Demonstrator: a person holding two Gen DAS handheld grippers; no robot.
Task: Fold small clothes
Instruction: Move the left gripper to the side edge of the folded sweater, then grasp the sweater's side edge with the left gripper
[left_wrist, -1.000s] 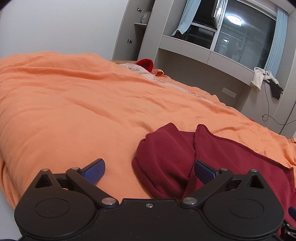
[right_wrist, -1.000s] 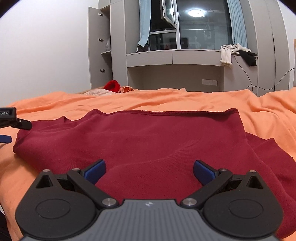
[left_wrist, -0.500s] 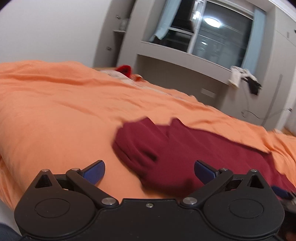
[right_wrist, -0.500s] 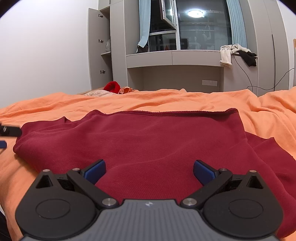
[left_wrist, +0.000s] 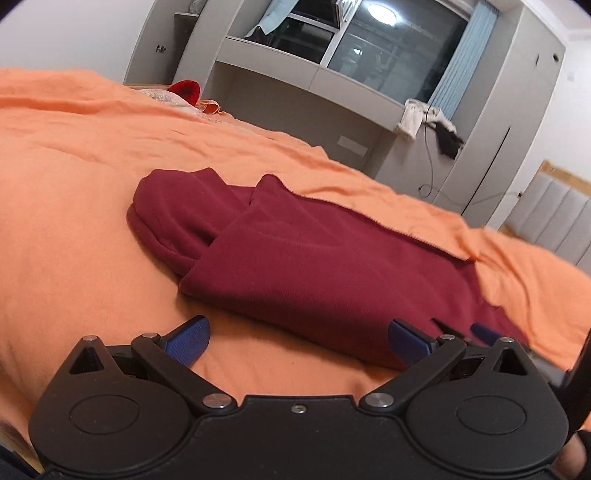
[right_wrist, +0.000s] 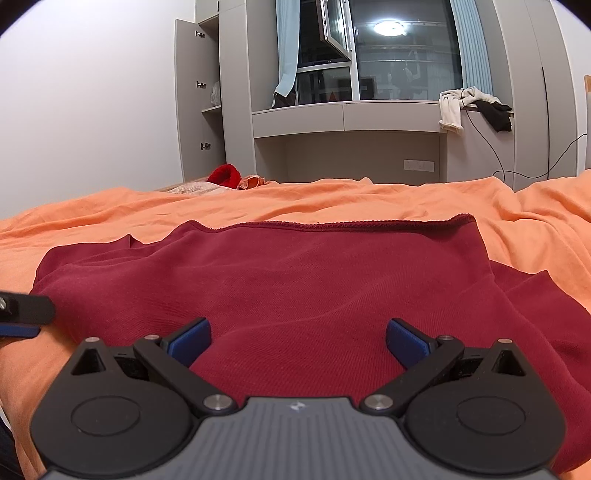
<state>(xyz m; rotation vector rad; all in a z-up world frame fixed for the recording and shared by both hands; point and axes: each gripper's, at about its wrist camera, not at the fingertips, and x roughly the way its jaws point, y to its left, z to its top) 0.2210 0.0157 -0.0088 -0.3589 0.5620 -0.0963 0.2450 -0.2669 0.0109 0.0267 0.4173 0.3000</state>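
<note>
A dark red garment (left_wrist: 314, 266) lies partly folded on the orange bedspread (left_wrist: 74, 184), a sleeve tucked under its left side. My left gripper (left_wrist: 297, 341) is open at the garment's near left edge, nothing between its blue pads. In the right wrist view the same garment (right_wrist: 314, 280) spreads flat in front of me. My right gripper (right_wrist: 297, 339) is open just above its near part and holds nothing. The left gripper's tip (right_wrist: 22, 317) shows at the left edge of that view.
A red item (right_wrist: 225, 174) and pale cloth (right_wrist: 192, 188) lie at the bed's far end. Grey cabinets and a window ledge (right_wrist: 347, 118) stand behind, with white and black clothes (right_wrist: 472, 107) hanging off it. A padded headboard (left_wrist: 546, 221) is at right.
My left gripper has drawn back and swung right, so the garment's left fold now lies farther ahead of it. The right gripper has barely moved; the garment lies the same.
</note>
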